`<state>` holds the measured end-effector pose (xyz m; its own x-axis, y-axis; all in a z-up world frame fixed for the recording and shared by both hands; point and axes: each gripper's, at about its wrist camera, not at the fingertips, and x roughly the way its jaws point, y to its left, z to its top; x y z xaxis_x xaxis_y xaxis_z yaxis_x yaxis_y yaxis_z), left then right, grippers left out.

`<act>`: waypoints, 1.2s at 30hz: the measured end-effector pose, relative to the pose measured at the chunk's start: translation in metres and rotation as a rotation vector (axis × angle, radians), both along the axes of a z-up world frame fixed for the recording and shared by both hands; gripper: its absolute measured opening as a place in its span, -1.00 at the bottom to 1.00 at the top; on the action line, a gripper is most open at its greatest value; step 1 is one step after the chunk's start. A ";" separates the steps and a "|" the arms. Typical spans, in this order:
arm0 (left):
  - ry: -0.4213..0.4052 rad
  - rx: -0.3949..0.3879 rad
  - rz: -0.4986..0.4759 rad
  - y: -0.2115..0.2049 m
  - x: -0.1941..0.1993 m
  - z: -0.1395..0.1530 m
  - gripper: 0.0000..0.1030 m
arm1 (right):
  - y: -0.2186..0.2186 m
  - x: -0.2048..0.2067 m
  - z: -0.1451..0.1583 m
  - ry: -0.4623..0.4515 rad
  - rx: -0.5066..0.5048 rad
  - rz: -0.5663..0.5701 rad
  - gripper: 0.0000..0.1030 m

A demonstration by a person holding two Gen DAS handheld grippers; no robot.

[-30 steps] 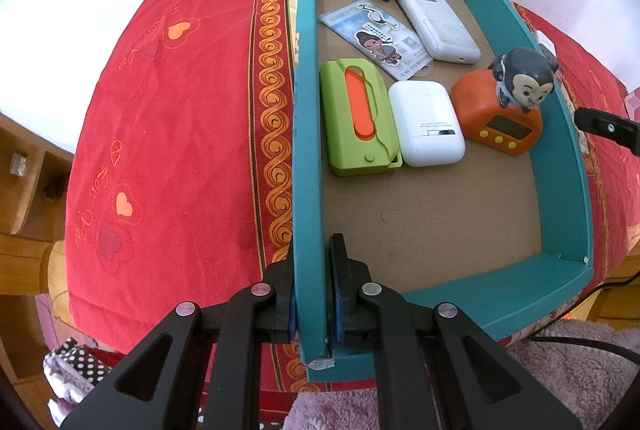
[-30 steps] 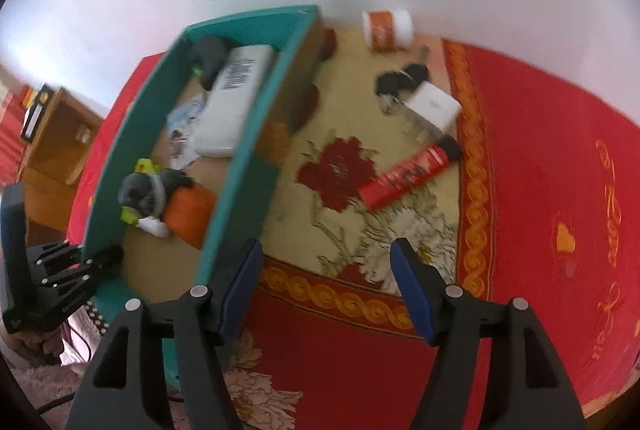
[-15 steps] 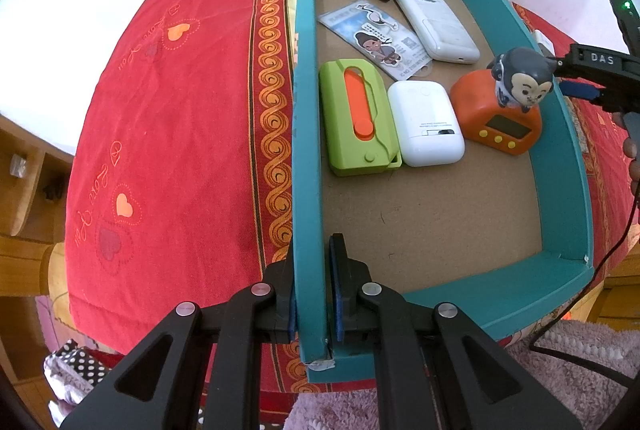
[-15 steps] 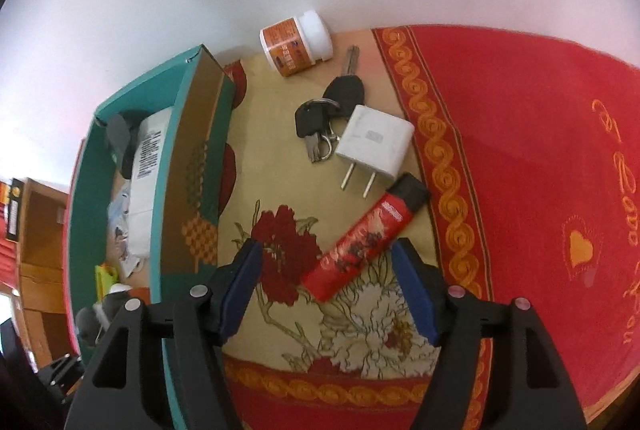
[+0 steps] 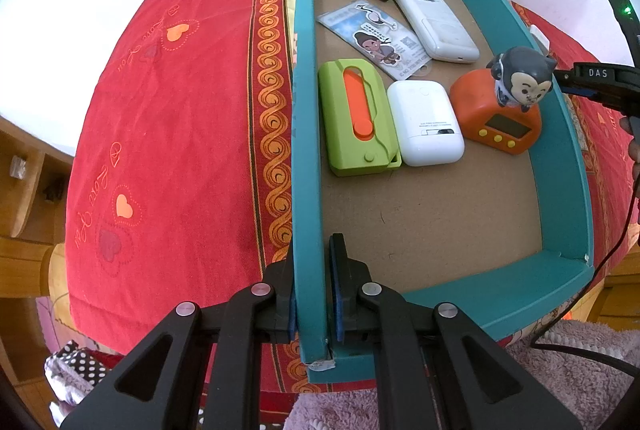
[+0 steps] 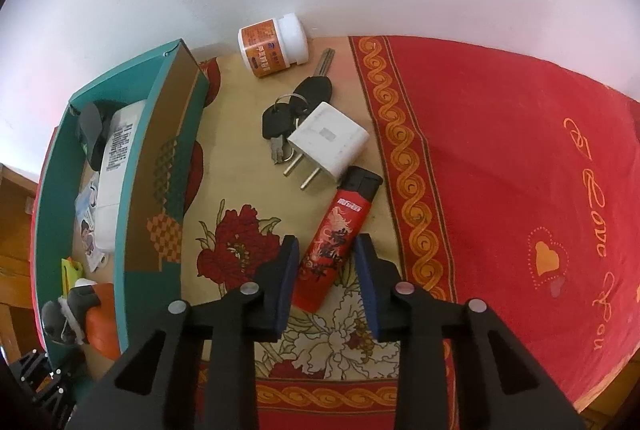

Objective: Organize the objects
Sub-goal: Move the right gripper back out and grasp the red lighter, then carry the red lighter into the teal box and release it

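Two grippers in view. Left gripper (image 5: 313,294) is clamped tight on the near-left wall of the teal box (image 5: 306,133), pads either side of the cardboard. Right gripper (image 6: 326,284) has just been closing; its jaws now straddle the lower end of the red lighter (image 6: 338,242), which lies flat on the floral cloth (image 6: 224,189) just beside the box; pad contact can't be confirmed, small gap visible on right side. White plug (image 6: 328,143) and keys (image 6: 290,113) lie just beyond the lighter.
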<state>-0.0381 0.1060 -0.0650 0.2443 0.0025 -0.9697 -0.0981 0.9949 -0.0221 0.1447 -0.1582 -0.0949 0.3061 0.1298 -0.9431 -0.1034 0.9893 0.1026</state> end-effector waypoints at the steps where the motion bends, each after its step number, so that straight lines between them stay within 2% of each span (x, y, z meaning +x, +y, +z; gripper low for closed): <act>1: 0.000 0.000 -0.001 0.000 0.000 0.000 -0.77 | 0.002 -0.001 0.000 -0.001 -0.002 0.003 -0.46; 11: 0.000 0.000 0.001 0.000 0.000 0.000 -0.77 | 0.000 0.002 0.000 0.025 0.008 0.039 -0.45; 20: 0.000 0.000 0.001 0.000 0.000 0.000 -0.77 | 0.002 0.002 0.000 0.006 -0.009 0.049 -0.46; 23: 0.000 0.001 0.001 0.000 0.000 0.000 -0.77 | 0.000 -0.001 0.001 0.001 -0.004 0.053 -0.53; 27: 0.000 0.001 0.001 0.000 0.000 0.000 -0.77 | -0.011 -0.002 -0.002 0.005 0.033 0.034 -0.63; 36: 0.001 0.001 0.001 0.000 0.000 0.000 -0.77 | -0.024 -0.015 0.001 0.002 0.144 0.024 -0.66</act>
<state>-0.0383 0.1057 -0.0651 0.2435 0.0034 -0.9699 -0.0991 0.9948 -0.0214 0.1292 -0.1821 -0.0936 0.2991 0.2713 -0.9148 -0.1264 0.9615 0.2439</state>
